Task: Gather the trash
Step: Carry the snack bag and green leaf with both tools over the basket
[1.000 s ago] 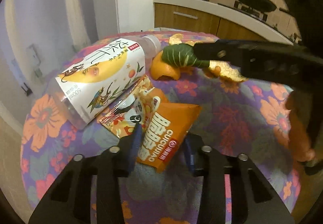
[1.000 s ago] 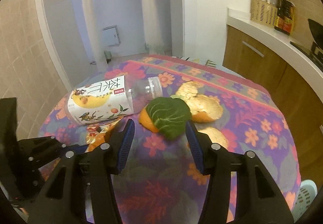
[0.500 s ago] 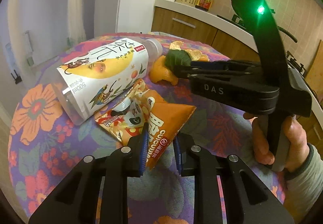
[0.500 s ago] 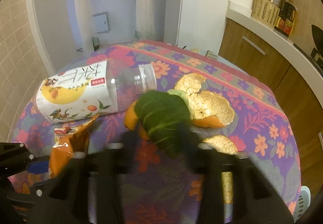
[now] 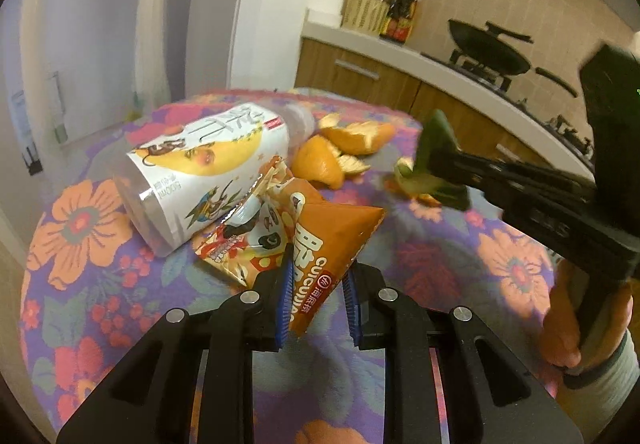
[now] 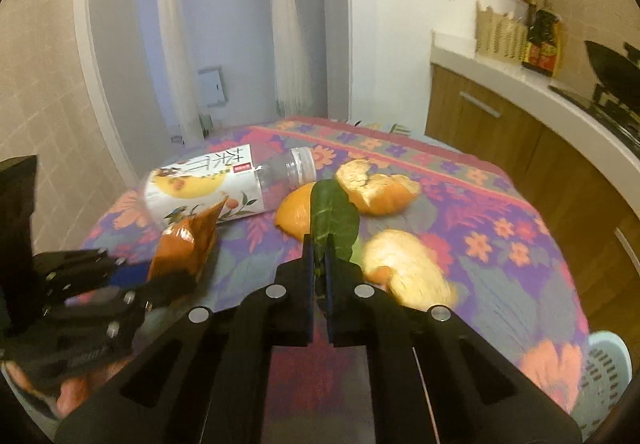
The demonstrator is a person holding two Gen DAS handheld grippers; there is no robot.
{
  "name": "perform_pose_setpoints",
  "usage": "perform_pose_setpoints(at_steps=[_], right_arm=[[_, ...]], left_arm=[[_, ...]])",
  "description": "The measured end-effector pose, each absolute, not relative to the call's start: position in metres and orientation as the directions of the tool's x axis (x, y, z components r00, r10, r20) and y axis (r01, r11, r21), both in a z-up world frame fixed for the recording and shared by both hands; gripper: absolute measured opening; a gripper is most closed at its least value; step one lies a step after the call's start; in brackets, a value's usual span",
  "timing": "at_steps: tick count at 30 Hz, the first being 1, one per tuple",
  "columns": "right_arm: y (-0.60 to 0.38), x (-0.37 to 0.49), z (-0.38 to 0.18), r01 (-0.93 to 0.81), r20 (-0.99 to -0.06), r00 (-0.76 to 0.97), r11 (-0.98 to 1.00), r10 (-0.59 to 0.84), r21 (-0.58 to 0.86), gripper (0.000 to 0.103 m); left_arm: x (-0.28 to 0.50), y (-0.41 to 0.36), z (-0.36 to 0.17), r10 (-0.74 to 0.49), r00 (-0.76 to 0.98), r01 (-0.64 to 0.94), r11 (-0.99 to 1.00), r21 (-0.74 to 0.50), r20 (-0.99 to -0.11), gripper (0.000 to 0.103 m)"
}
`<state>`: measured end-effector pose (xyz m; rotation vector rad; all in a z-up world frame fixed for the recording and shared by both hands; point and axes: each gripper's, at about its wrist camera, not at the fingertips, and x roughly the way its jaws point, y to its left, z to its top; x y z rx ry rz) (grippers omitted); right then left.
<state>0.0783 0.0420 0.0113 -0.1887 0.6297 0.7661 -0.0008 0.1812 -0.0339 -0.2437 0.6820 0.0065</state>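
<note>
left jaws (image 5: 316,300) pinch snack bag (image 5: 324,244); right jaws (image 6: 319,268) clamp leaf (image 6: 332,219).

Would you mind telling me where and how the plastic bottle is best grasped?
Grip the bottle across its labelled middle, coming down from above: it lies on its side on the tablecloth, the snack bag leans against its near side, and the clear neck looks narrow and slippery.

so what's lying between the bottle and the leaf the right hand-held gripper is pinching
A piece of orange peel, outer side up, lies between the bottle and the green leaf; the right wrist view shows it.
</note>
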Motion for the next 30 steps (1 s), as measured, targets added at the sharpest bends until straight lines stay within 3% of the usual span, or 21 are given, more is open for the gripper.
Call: perform_pose_setpoints(at_steps=[13,17,23,30], right_arm=[[-0.074,0.044,0.032,-0.584,-0.512,0.655,0.802,0.556,0.124,0.003],[-0.120,0.048,0.025,-0.542,-0.509,0.633,0.804,0.583,0.247,0.003],[-0.165,0.040,0.015,-0.443,-0.526,0.713,0.879,0.464,0.175,0.003],[-0.228,0.054,-0.002,-0.329,-0.543,0.737,0.916,0.402,0.231,0.003]], left_arm=[[-0.013,0.118,-0.005,-0.161,0.804,0.043,0.976,-0.214,-0.572,0.020],[-0.010,0.094,-0.001,-0.162,0.807,0.060,0.979,-0.193,-0.567,0.020],[0.005,0.047,0.009,-0.229,0.797,0.144,0.971,-0.192,-0.560,0.020],[0.043,-0.030,0.011,-0.303,0.753,0.245,0.953,-0.178,-0.584,0.020]])
